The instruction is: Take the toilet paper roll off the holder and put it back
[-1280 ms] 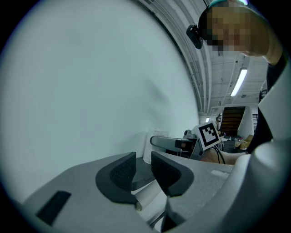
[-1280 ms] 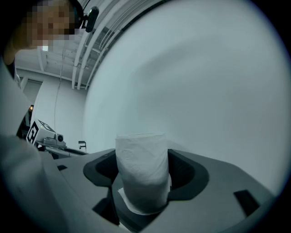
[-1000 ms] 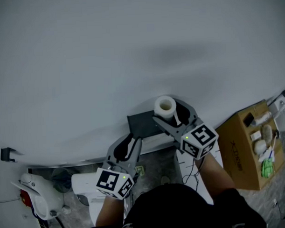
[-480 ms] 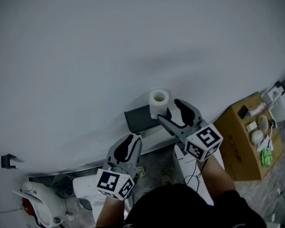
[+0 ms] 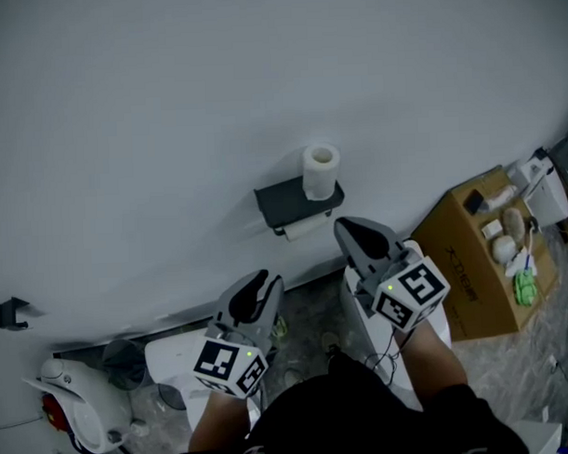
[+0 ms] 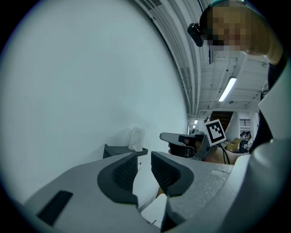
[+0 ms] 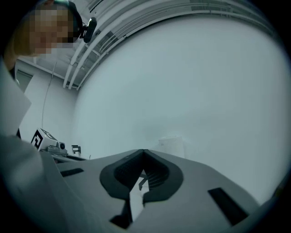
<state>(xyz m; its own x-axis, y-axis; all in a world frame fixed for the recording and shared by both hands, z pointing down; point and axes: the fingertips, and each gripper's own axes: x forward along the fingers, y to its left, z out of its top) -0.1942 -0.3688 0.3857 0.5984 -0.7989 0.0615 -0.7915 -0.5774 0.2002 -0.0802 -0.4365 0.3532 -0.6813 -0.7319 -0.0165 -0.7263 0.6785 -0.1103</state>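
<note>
The toilet paper roll (image 5: 321, 170) stands upright on top of the dark holder (image 5: 285, 205), on the wall at the frame's centre. Both grippers are lower in the frame, clear of it. The right gripper (image 5: 347, 230) has just clenched its fingers with nothing between them. The left gripper (image 5: 258, 280) has its fingers spread and empty.

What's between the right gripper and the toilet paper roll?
Nothing: head view shows a bare gap between the shut right gripper and the toilet paper roll standing on the holder.
</note>
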